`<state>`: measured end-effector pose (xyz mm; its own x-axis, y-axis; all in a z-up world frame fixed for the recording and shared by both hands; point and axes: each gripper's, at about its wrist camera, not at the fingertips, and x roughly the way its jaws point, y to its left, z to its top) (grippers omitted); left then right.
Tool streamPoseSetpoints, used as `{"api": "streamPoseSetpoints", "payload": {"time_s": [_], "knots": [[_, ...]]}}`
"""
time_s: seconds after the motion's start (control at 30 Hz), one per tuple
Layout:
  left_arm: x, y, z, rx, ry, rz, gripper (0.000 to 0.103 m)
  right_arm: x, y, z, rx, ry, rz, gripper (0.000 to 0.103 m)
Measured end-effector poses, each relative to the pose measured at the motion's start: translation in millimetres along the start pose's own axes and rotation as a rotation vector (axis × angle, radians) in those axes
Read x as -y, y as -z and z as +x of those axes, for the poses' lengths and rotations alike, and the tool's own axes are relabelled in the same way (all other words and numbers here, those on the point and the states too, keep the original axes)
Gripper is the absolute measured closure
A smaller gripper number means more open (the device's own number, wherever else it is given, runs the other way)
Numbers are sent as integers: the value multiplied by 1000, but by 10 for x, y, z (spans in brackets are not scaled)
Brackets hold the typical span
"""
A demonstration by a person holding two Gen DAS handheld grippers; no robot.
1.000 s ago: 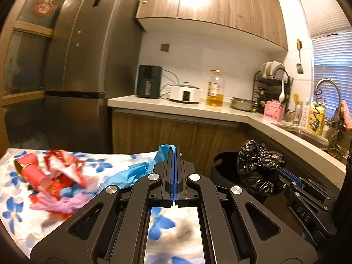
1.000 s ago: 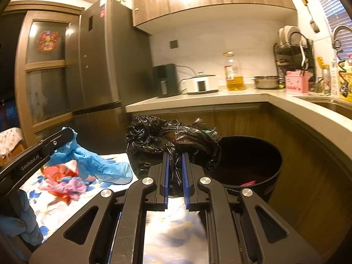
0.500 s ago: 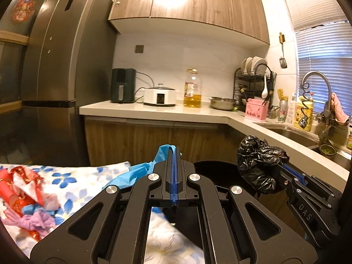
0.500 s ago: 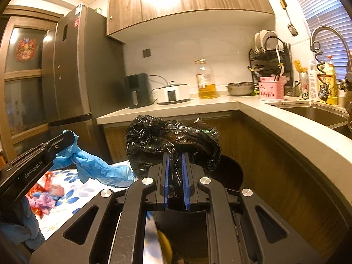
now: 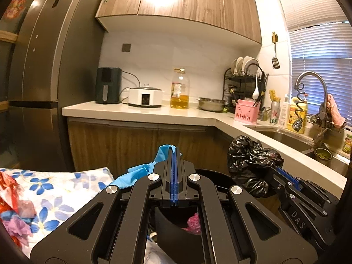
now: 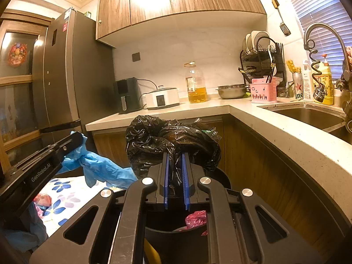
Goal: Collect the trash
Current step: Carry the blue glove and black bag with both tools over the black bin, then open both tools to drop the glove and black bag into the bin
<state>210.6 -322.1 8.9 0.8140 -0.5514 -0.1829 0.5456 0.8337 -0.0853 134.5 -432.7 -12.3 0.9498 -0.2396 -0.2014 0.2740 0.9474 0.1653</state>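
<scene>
My left gripper (image 5: 173,154) is shut on a crumpled blue glove (image 5: 140,169), which hangs off its left side; the glove also shows in the right wrist view (image 6: 99,169). My right gripper (image 6: 175,154) is shut on a crumpled black plastic bag (image 6: 171,140), also seen in the left wrist view (image 5: 250,165). Both grippers hover over a black trash bin (image 6: 222,176) with a pink wrapper (image 6: 195,219) inside. More red and purple trash (image 5: 17,211) lies on the floral cloth at the left.
A table with a blue-flowered cloth (image 5: 66,189) stands to the left of the bin. A wooden kitchen counter (image 5: 154,114) with appliances and an oil bottle runs behind, a sink (image 6: 312,114) at right, and a tall fridge (image 5: 44,77) at left.
Both grippers have moved right and forward, away from the table and over the bin, each keeping its hold. The bin's inside with the pink wrapper has come into view.
</scene>
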Motion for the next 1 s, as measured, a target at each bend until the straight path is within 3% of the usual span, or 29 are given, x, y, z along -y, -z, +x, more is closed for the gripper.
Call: {"api": "streamPoseSetpoints", "payload": {"time_s": [0.83, 1.0], "knots": [[61, 182, 555, -79, 64, -19, 103, 130, 33, 347, -26, 1, 30, 90], [63, 250, 651, -106, 95, -18, 103, 132, 42, 404, -27, -4, 24, 81]]}}
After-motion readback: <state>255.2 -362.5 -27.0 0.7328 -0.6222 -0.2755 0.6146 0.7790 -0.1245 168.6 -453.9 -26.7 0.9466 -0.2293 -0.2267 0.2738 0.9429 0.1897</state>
